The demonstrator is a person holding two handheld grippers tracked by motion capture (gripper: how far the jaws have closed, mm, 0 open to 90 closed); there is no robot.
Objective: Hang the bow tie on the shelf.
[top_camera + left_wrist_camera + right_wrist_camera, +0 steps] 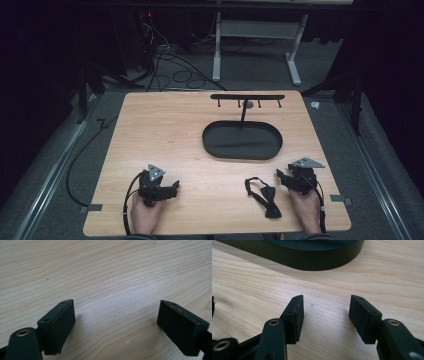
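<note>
both jaws apart over bare wood, black oval tray (212, 145) empty, bow tie (265, 195) beside it

Black bow tie (263, 193) flat on the table's near right part.

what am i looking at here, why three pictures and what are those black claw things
A person sits at a wooden table and holds a hand-held two-jaw tool in each hand. The high view looks down from above: the left gripper sits at bottom left, the right gripper at bottom right. The other two pictures come from small cameras riding on each tool, looking along its own black jaws. In the left gripper view the jaws stand wide apart over bare wood; in the right gripper view they are also open, with nothing between them. On the table lie a black bow tie, beside the right gripper, and a black oval tray whose post carries a bar with hooks. Nothing is held.
</note>
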